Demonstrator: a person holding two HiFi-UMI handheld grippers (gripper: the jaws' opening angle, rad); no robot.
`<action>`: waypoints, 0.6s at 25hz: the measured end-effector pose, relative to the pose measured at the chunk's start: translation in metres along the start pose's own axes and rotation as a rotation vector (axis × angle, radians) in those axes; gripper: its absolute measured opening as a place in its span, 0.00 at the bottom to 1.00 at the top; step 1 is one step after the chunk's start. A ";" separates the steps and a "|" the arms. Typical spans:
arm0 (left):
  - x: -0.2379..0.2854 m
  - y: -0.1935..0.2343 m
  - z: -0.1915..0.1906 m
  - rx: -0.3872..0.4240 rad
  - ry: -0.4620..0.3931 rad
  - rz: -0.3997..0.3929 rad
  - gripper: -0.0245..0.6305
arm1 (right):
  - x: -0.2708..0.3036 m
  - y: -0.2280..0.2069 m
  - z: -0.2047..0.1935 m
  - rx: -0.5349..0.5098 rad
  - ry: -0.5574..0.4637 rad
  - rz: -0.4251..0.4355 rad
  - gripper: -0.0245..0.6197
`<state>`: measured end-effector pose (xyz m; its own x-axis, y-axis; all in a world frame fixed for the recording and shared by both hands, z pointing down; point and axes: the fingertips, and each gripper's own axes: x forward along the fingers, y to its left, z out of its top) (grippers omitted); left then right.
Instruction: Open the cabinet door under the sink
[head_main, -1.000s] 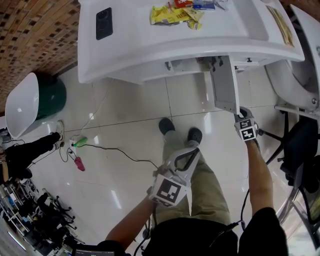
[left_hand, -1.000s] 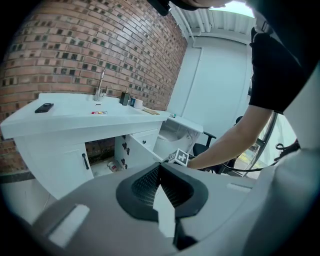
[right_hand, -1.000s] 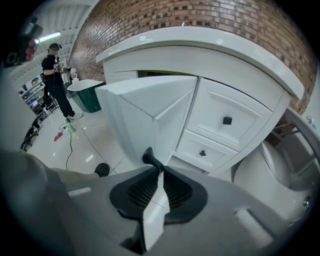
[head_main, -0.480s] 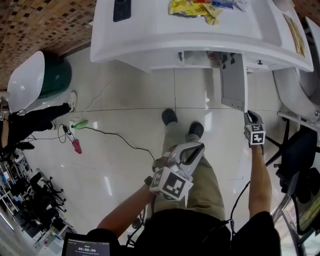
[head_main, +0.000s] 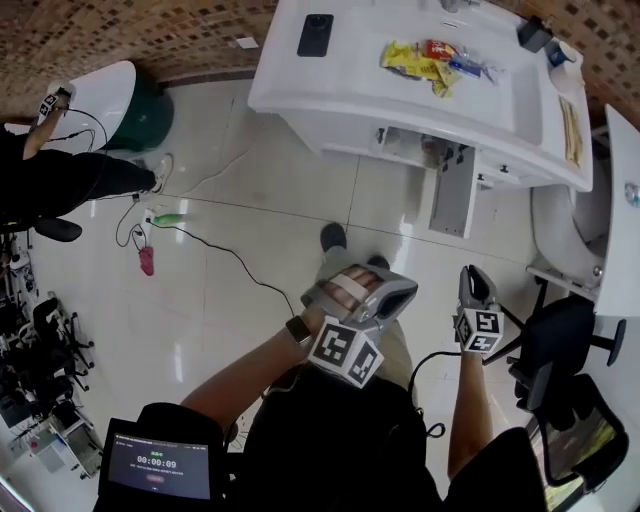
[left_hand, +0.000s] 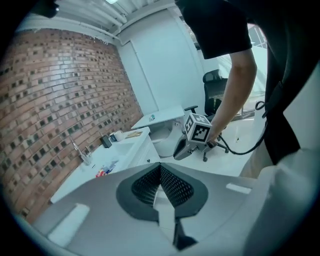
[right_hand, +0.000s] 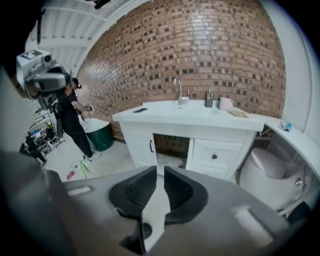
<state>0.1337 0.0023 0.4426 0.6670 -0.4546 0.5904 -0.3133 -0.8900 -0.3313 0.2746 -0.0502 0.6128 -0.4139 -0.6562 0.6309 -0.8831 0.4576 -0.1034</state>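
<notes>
The white sink vanity (head_main: 400, 110) stands at the top of the head view. Its under-sink cabinet door (head_main: 452, 192) is swung out toward me, edge-on. In the right gripper view the dark cabinet opening (right_hand: 171, 146) gapes between a closed door with a black handle (right_hand: 141, 146) and a drawer (right_hand: 215, 155). My right gripper (head_main: 472, 276) hovers well back from the door with a narrow gap between its pads and nothing in it. My left gripper (head_main: 398, 292) is held low over my legs, pads together and empty. In the left gripper view the right gripper (left_hand: 192, 136) floats ahead.
A phone (head_main: 318, 33) and snack packets (head_main: 425, 58) lie on the countertop. A toilet (head_main: 568, 232) and a black office chair (head_main: 560, 350) are at the right. At the left are a green bin (head_main: 145, 112), a person (head_main: 60, 180) and floor cables (head_main: 210, 245).
My right gripper has let go of the door's lower edge and pulled back. I have stepped away from the vanity; the door stays swung open. The left gripper stays shut.
</notes>
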 end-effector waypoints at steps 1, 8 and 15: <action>-0.007 0.001 0.009 -0.007 -0.008 0.011 0.06 | -0.013 0.013 0.023 -0.011 -0.040 0.018 0.09; -0.047 0.014 0.036 -0.030 -0.024 0.135 0.06 | -0.088 0.099 0.161 -0.209 -0.291 0.193 0.03; -0.115 0.024 0.012 -0.265 -0.051 0.243 0.06 | -0.142 0.199 0.220 -0.373 -0.419 0.359 0.03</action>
<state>0.0581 0.0337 0.3580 0.5824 -0.6572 0.4784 -0.6264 -0.7379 -0.2512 0.1088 0.0024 0.3338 -0.7855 -0.5677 0.2465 -0.5701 0.8187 0.0689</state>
